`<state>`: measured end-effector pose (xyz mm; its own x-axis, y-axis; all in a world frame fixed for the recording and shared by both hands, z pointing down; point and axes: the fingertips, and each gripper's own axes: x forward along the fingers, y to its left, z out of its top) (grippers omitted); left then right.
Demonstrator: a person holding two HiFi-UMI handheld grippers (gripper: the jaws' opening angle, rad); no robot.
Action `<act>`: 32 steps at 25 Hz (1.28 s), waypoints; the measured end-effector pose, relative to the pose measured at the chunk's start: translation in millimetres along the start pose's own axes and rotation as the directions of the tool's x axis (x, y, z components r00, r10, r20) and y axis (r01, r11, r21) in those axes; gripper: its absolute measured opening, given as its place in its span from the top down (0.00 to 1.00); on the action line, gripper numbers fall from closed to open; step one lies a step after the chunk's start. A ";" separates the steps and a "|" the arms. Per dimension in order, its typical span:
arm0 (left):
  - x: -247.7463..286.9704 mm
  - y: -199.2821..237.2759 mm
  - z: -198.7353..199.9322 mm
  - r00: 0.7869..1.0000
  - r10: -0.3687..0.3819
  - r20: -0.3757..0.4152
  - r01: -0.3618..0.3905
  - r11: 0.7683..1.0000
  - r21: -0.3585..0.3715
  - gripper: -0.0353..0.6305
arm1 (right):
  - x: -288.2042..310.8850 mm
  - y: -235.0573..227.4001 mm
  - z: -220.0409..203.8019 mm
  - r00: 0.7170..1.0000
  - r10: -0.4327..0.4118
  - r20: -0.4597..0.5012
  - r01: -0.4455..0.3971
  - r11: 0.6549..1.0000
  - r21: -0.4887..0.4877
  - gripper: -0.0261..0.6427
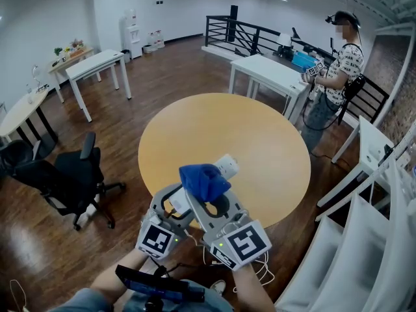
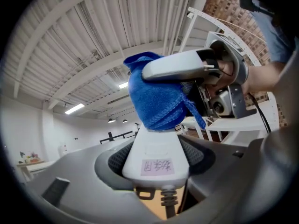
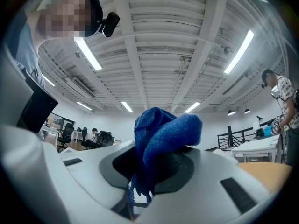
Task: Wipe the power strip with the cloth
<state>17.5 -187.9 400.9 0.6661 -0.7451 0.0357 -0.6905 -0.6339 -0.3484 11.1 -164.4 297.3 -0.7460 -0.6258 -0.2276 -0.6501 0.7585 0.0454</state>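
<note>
In the head view both grippers are held close together over the near edge of the round yellow table point(image 1: 214, 135). My left gripper point(image 1: 179, 201) is shut on a white power strip point(image 1: 227, 166) that sticks out ahead of the jaws. The left gripper view shows the strip's point(image 2: 156, 155) labelled end wedged between the dark pads, its cord hanging below. My right gripper point(image 1: 211, 199) is shut on a bunched blue cloth point(image 1: 203, 179), which lies against the strip's top side. The cloth point(image 2: 156, 101) covers the strip's middle. In the right gripper view the cloth point(image 3: 163, 134) bulges out of the jaws.
A black office chair point(image 1: 65, 181) stands left of the table. White tables point(image 1: 270, 73) point(image 1: 97, 64) are farther back, with another person point(image 1: 338, 70) at the right one. White shelving point(image 1: 370, 239) lines the right side.
</note>
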 end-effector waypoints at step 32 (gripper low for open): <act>-5.3 32.0 5.8 0.998 0.035 0.044 -0.026 0.983 -0.184 0.51 | -40.0 -9.9 -9.2 0.997 -0.078 0.029 0.078 0.997 0.013 0.85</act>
<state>-6.5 -203.0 384.1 0.6533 -0.7568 -0.0181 -0.7478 -0.6415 -0.1712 46.1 -148.5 314.9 -0.6886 -0.6776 -0.2582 -0.7041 0.7099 0.0149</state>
